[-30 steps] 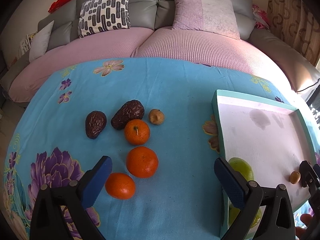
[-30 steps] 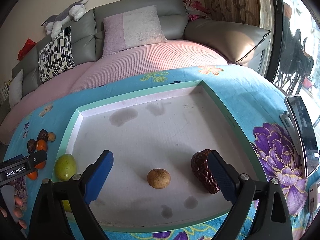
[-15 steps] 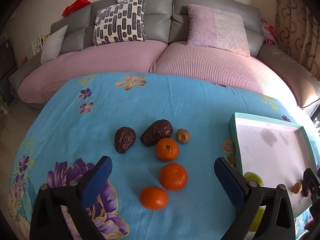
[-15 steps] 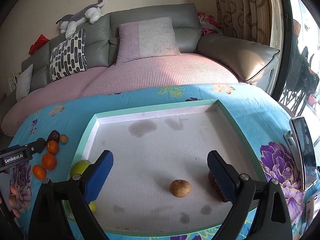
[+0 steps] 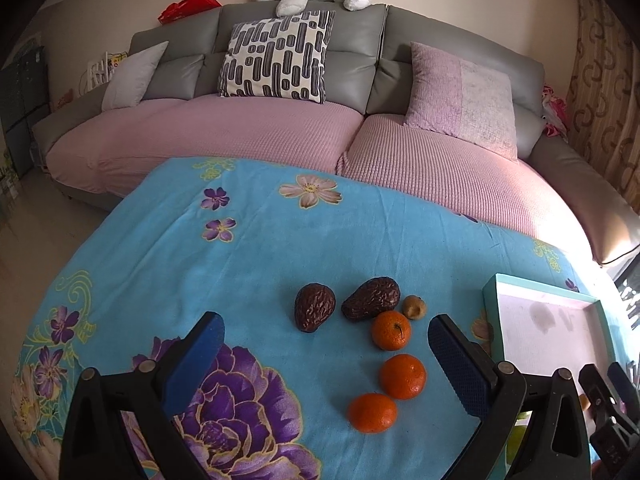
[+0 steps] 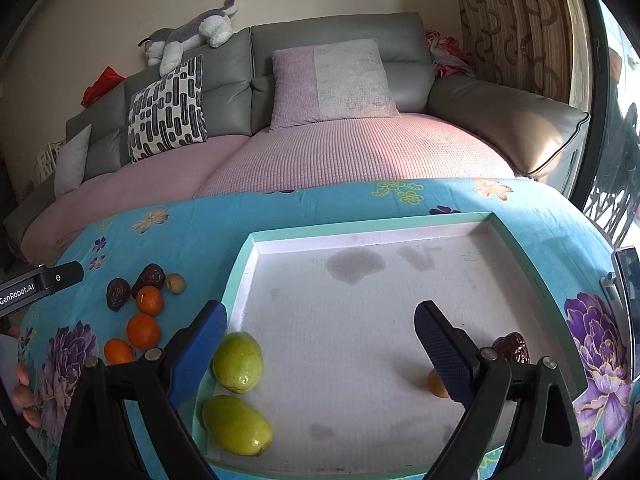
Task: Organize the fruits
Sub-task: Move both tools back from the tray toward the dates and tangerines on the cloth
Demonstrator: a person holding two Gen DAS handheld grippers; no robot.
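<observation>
the left claw is hanging released and empty above the surface, which is wearing a bright blue cloth with big purple flowers. its two blue pads are sitting wide apart, gripping nothing. between and just beyond them a cluster of fruit is lying on the cloth: three oranges, the nearest orange low down, the middle orange just behind it, and the far orange behind that with its stem showing. two dark wrinkled fruits are lying beyond, the left dark fruit a little apart from the right dark fruit, which is nearly touching the far orange. a small brown fruit is sitting just beside that one.

the right claw is also standing released, holding nothing, and is hovering over the tray, a shallow white box with a mint green rim lying to the right of the loose fruit. inside it, two green fruits are lying by the left wall, the upper green fruit and the lower green fruit close together. on the right side of the tray another dark wrinkled piece is lying behind the claw's right pad, and a little tan fruit is peeking out beside that pad, partly hidden.

a grey sofa with pink covers is filling the background.
</observation>
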